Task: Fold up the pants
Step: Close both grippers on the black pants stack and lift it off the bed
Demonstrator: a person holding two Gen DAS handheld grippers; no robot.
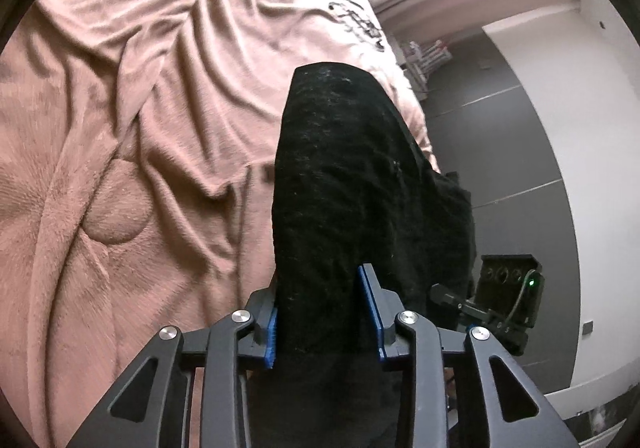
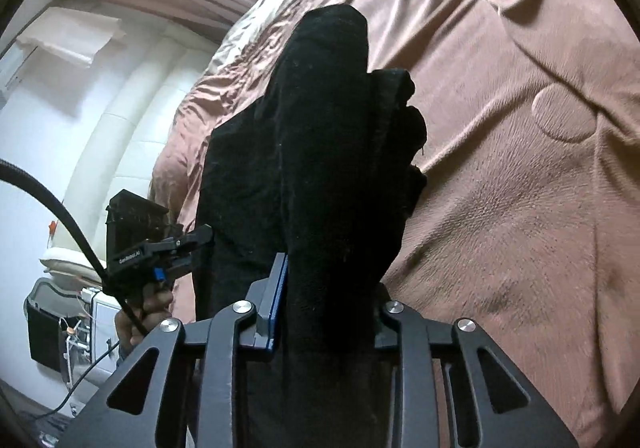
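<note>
Now I am holding the black fleecy pants (image 1: 352, 184) pinched in both grippers above the bed.

My left gripper (image 1: 326, 314) is clamping a thick fold of the dark cloth between its blue pads, and my right gripper (image 2: 328, 304) is gripping another bunch, whose far pad is hidden by fabric. The garment is hanging and draping over the wrinkled dusty-pink plush blanket (image 1: 140, 108). A hand (image 2: 140, 318) is showing beneath the left tool, with grey floor tiles (image 1: 500, 152) lying beyond the bed's edge.
</note>
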